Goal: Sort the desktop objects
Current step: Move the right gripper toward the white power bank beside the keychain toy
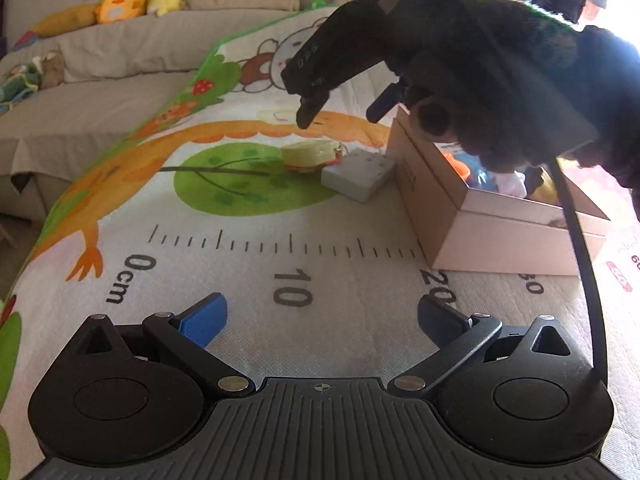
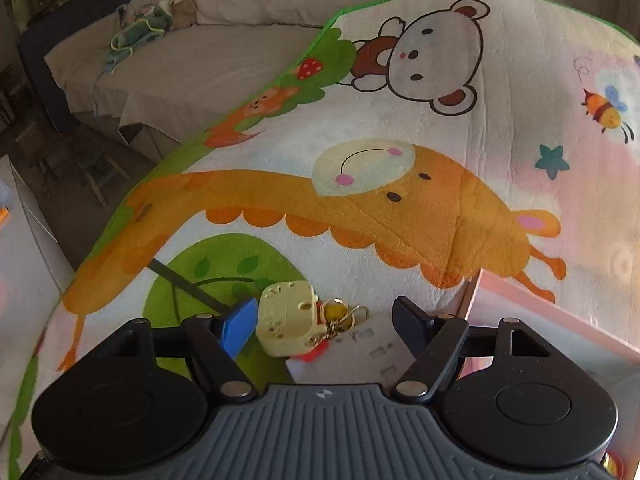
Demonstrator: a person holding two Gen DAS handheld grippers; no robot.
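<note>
Over the yellow keychain toy (image 2: 286,322), the right hand-held gripper (image 2: 324,324) gapes wide, gripping nothing.

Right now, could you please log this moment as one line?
right gripper: open above yellow keychain toy | left gripper: open, empty | white power strip beside cardboard box

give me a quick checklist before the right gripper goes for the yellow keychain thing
1. Right gripper open: ok, nothing between the fingers.
2. Yellow keychain charm lined up: not ok, it sits by the blue finger, off centre.
3. White power strip clear of the charm: not ok, the ring and chain lie against it.
4. Cardboard box open to receive: ok, things already inside.
5. Left gripper out of the way: ok, open over bare mat.
6. Charm snagged on anything: cannot tell.
</note>
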